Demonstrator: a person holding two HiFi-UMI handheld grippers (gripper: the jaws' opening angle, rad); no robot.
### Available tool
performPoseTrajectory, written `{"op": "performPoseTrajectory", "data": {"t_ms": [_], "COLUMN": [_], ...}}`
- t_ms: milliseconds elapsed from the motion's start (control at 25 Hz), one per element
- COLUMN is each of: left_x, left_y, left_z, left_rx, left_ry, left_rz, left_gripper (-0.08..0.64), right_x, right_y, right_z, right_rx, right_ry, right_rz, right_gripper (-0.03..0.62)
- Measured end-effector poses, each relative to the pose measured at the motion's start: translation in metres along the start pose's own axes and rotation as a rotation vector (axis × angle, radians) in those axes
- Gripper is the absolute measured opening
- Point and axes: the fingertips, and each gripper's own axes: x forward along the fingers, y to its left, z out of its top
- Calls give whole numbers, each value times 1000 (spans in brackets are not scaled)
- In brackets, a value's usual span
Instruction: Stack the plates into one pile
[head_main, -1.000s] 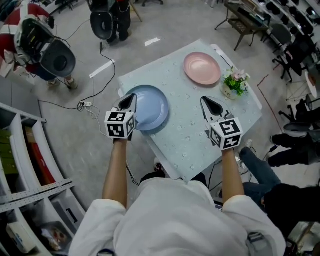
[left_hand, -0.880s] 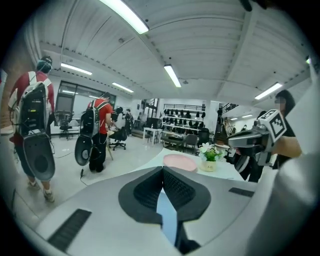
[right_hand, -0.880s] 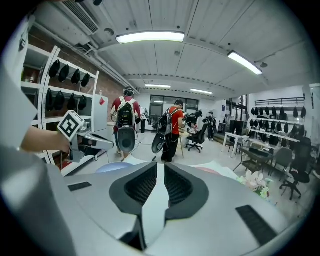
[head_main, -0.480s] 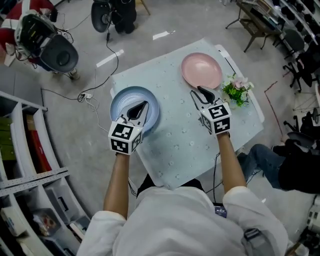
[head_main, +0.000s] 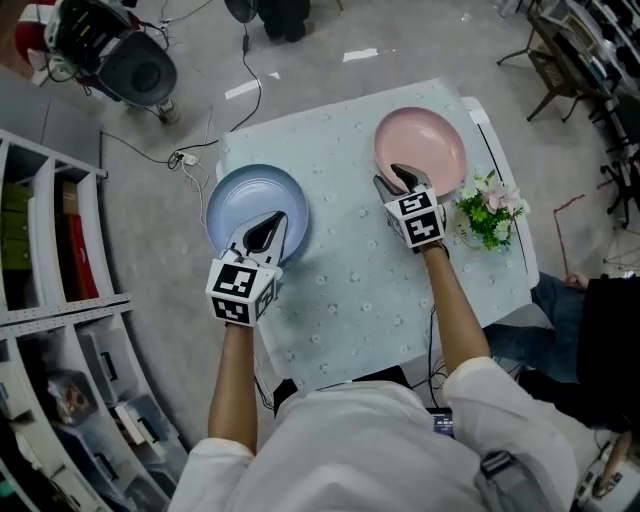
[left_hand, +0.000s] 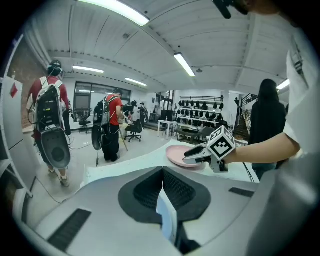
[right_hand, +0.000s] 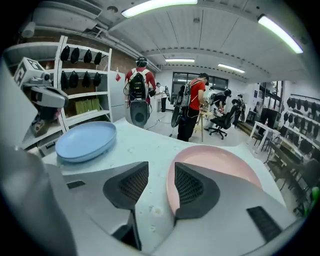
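A blue plate (head_main: 248, 200) lies at the table's left edge, also in the right gripper view (right_hand: 85, 140). My left gripper (head_main: 268, 226) hangs shut above the plate's near half, and a sliver of blue shows below its closed jaws (left_hand: 162, 172). A pink plate (head_main: 425, 145) sits at the far right, and the left gripper view shows the pink plate (left_hand: 175, 155) too. My right gripper (head_main: 398, 180) is low at its near-left rim. Its jaws have just been opening and now stand open (right_hand: 160, 169). One is over the pink plate (right_hand: 220, 162), the other over the table, and the rim between them is not pressed.
The pale blue table (head_main: 340, 270) has a small pot of flowers (head_main: 490, 212) just right of the pink plate. Shelving (head_main: 50, 290) stands to the left. People with backpacks (right_hand: 137, 87) and office chairs stand on the floor beyond the table.
My right gripper has gone forward and down to the pink plate's rim and opened. My left gripper, still shut, has moved from the blue plate's left rim to over its near half.
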Motion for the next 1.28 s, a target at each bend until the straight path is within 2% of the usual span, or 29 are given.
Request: {"op": "performPoseTrajectory", "data": {"t_ms": [160,400,600,680,720,920,1160,1280], "left_x": [6,7,0,-3,-5,-20,-54,-81], "left_y": [1,13,20,24,25,33,47,56], "left_z": [-9,-22,-28,-30,-31,-39,-40,-37], "left_rx": [-20,-45,-45,-46,-48,-48,-36,-29], "left_ry": [22,41,54,52,50,39,4,-21], "left_rz": [34,68,71,69,66,52,39,39], "left_gripper": [18,18,18,18,18,18,18,18], "right_x": [31,62,70,70,70,59,22,2], "right_y": [-6,-17,-16,-18,-19,-13,21,46], "right_z": [-20,-40,-50,-50,-49,-54,-36,-23], "right_rx": [-48,-155,-167,-154,-155,-223,-345,-318], "right_ry": [73,195,305,316,319,350,332,303], "right_rz": [24,-16,-20,-18,-25,-55,-86,-74], "right_gripper": [173,182,150,134,93,71,41,38]}}
